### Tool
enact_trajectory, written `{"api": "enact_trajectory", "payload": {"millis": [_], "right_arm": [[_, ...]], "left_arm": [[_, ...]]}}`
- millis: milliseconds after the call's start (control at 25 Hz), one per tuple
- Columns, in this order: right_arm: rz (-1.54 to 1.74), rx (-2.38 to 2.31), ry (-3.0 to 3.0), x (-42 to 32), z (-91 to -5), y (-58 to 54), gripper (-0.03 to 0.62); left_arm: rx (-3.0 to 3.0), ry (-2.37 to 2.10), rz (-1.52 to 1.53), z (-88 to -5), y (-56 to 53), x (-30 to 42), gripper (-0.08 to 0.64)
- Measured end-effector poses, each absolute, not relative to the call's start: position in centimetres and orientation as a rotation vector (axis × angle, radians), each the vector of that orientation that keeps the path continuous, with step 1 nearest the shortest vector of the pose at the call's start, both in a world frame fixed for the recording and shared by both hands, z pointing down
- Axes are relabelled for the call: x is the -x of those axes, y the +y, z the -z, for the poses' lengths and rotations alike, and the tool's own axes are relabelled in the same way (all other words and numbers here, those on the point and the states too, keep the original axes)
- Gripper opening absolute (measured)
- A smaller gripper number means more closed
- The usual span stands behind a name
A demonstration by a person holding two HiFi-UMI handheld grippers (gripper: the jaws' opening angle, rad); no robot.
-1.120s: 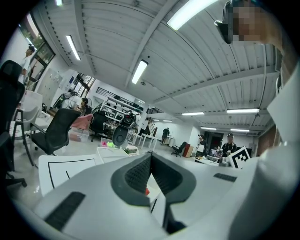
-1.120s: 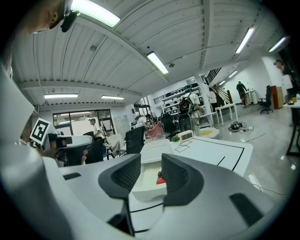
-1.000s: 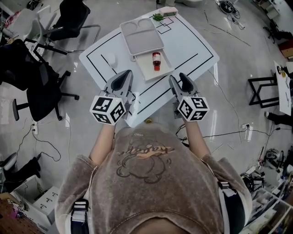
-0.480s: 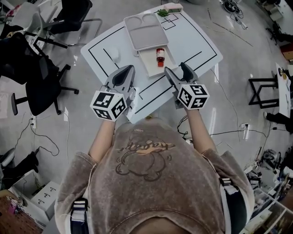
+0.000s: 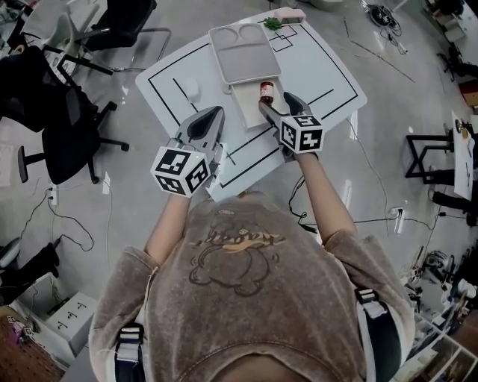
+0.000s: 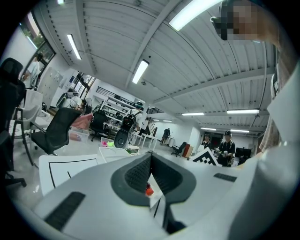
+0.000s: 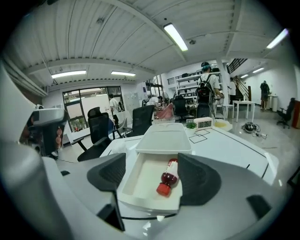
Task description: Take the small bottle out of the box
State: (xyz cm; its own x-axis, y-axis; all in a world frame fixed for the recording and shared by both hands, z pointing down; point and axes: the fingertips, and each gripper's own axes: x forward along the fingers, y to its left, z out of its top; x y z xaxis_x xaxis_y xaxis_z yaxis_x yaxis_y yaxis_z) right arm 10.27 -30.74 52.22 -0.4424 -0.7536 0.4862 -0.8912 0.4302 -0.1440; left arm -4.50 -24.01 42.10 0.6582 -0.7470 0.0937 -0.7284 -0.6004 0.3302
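Observation:
A small bottle (image 5: 267, 91) with red liquid and a red cap lies in the open white box (image 5: 245, 113) on the white table; the lid (image 5: 243, 52) is folded back behind it. My right gripper (image 5: 276, 101) hovers over the box's near right edge, open; its jaws have just been opening, with nothing between them. In the right gripper view the bottle (image 7: 168, 177) lies in the box (image 7: 140, 187) just ahead of the right gripper (image 7: 153, 174), cap toward me. My left gripper (image 5: 211, 113) hangs shut over the table's near left side, apart from the box. In its own view the left gripper (image 6: 151, 157) has its pads together.
Black lines mark the white table (image 5: 321, 67). A small clock and a green plant (image 5: 282, 16) sit at its far corner, and a small pale object (image 5: 190, 88) lies left of the box. Black office chairs (image 5: 63, 142) stand to the left. Cables run over the floor.
My right gripper has moved forward and down to the box's near edge and its jaws have spread. The left gripper has stayed in place.

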Motion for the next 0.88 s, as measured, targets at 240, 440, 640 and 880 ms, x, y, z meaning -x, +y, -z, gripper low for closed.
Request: {"api": "enact_trajectory", "payload": {"millis": [240,440,640,880], "right_arm": [[-0.558,-1.316,-2.217,-9.7,-56.1,-33.1,0.336],[-0.548,-1.248,-2.106,-9.7,-59.1,-34.3,0.337],[-0.558,-1.213,-1.969,-10.2,-61.5,-35.1,0.334],[-0.56,-1.189,-1.825,-10.5,-62.5,-35.2,0.334]], "left_arm": [[-2.529,-1.183,0.075,-42.4,-24.3,5.0,0.008],[-2.509,-1.201,0.074,-42.8,-24.4,5.8,0.008],[-2.495,-1.213,0.074,-43.2,-24.7,6.4,0.008],[-2.491,-1.21,0.08,-43.4,-24.9,6.5,0.008]]}}
